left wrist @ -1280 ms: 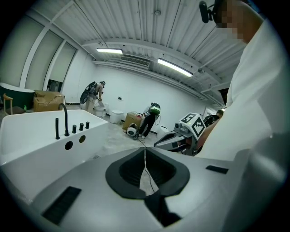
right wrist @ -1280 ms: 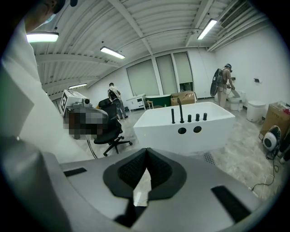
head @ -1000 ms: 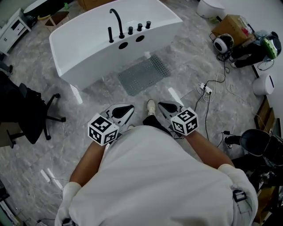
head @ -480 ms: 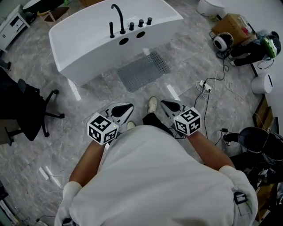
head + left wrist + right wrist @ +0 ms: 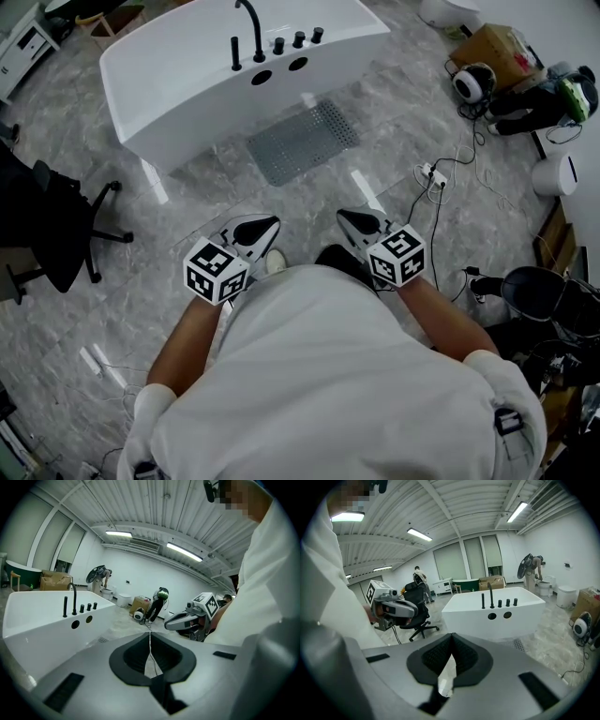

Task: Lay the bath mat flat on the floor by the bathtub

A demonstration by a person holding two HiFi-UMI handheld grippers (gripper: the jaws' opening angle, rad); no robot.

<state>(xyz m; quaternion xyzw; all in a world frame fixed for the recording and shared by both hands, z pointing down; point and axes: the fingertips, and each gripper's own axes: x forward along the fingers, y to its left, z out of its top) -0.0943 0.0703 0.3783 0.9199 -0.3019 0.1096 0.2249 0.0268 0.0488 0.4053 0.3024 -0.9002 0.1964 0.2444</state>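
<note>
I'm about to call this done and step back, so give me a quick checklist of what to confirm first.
1. Bath mat flat on the floor: ok, no folds show.
2. Mat beside the bathtub: ok, along its tap side.
3. Left gripper empty: ok, jaws together, nothing between.
4. Right gripper empty: ok, jaws together, nothing between.
5. Power strip off the mat: ok, lies apart from it.

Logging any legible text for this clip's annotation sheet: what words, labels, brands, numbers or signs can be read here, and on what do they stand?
No readable text in any view.
left hand-held gripper: its marker cube shows only black-and-white square patterns, no letters or digits.
right hand-held gripper: its marker cube shows the same kind of patterns.
cardboard box: any print is too small to read.
</note>
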